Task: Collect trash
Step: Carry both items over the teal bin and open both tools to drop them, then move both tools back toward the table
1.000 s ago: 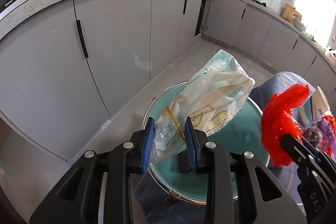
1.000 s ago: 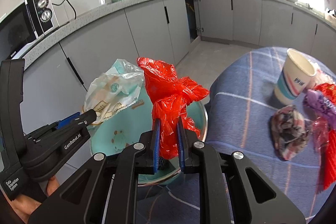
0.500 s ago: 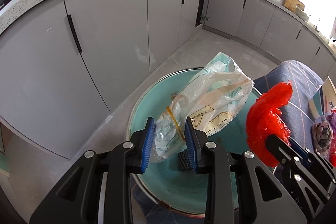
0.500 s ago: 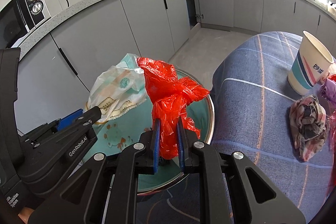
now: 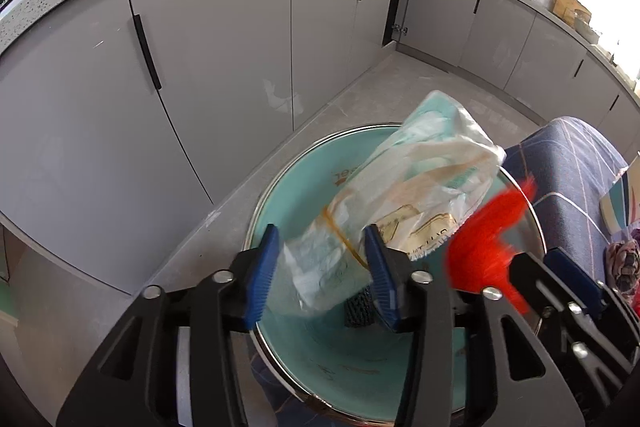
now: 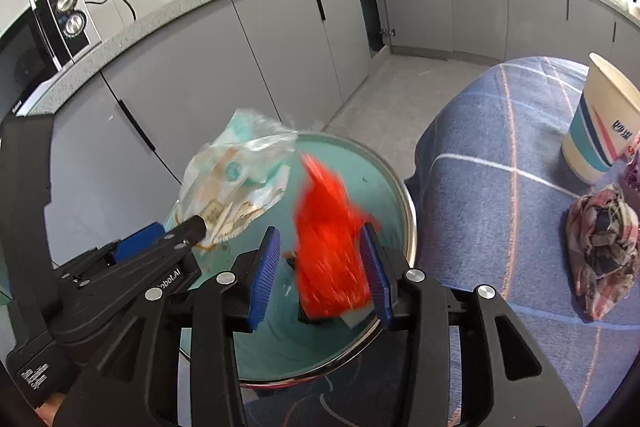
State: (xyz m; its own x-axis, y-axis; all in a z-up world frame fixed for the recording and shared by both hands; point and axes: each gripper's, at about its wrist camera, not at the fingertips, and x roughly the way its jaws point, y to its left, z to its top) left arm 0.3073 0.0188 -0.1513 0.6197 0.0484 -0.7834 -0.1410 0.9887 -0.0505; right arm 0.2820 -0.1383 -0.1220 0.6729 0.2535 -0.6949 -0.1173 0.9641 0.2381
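A teal bin with a metal rim (image 5: pixel 280 195) (image 6: pixel 408 211) stands beside the blue checked table. My left gripper (image 5: pixel 322 267) is open over the bin, and a clear printed plastic bag (image 5: pixel 416 183) (image 6: pixel 236 179) sits loose between its blue pads. My right gripper (image 6: pixel 320 267) is open over the bin too. A red plastic bag (image 6: pixel 332 227) is blurred between its pads, apparently dropping. The red bag also shows in the left wrist view (image 5: pixel 492 235).
On the blue checked tablecloth (image 6: pixel 500 131) stand a striped paper cup (image 6: pixel 600 123) and a crumpled plaid cloth (image 6: pixel 600 243). Grey kitchen cabinets (image 5: pixel 200 67) run along the far side. A microwave (image 6: pixel 48 35) sits on the counter.
Both grippers have opened over the bin. The red bag has come loose from the right pads and blurs downward. The clear bag is no longer pinched by the left pads.
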